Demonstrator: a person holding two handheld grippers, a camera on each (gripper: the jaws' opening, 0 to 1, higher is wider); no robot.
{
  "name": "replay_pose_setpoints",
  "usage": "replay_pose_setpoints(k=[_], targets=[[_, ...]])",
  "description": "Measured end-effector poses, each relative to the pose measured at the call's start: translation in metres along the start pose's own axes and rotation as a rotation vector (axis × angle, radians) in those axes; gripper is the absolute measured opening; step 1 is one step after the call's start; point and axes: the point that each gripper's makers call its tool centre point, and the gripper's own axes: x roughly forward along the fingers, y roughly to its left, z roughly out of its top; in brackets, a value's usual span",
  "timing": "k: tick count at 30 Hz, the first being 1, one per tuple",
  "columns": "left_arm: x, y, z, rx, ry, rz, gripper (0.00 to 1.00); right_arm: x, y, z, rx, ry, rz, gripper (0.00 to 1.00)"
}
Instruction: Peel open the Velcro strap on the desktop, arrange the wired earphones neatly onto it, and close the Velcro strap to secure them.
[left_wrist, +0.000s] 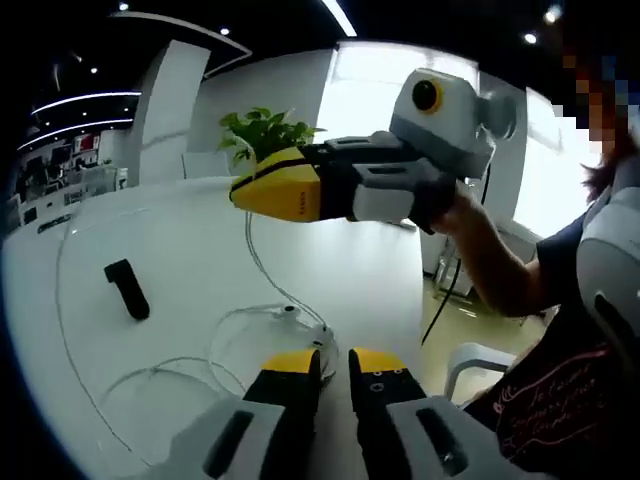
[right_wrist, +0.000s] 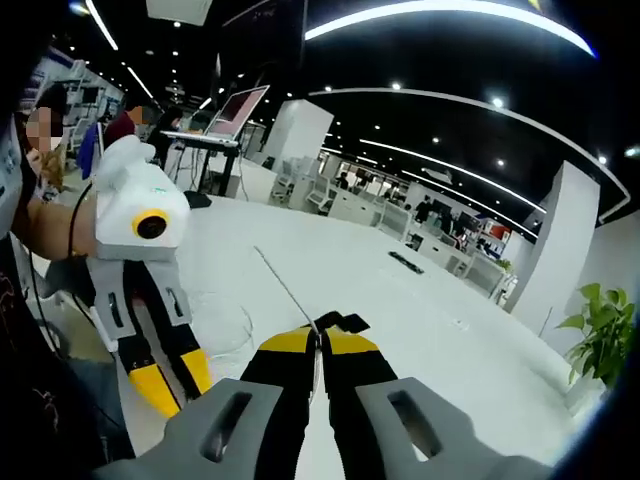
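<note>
Both tools pinch the thin white earphone cable (left_wrist: 262, 262); Velcro strap (left_wrist: 127, 288) seemingly closed.

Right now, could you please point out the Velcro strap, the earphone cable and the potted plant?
Velcro strap (left_wrist: 127, 288): left gripper view, middle of its black body.
Earphone cable (left_wrist: 262, 265): left gripper view, white strand.
Potted plant (left_wrist: 262, 131): left gripper view, leaves.

Legible text: none confirmed. The person's dark shirt (left_wrist: 560, 395), at 4 o'clock in the left gripper view, carries pink script lettering, too blurred to read. The yellow jaw tip of the right gripper (left_wrist: 283, 186), at 11 o'clock, bears a small dark mark, illegible.
</note>
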Motion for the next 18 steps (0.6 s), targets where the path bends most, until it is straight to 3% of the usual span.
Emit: replay_pose_setpoints(k=[12,18], targets=[[-0.023,0.002,0.01,0.019,-0.116,0.054,0.24,0.019,0.018,-0.024,-0.05,0.04,0.064,0.06],[-0.016,0.007,-0.005,0.013,-0.052,0.059,0.24,0.018,0.019,-0.028,-0.034,0.048,0.102,0.06]])
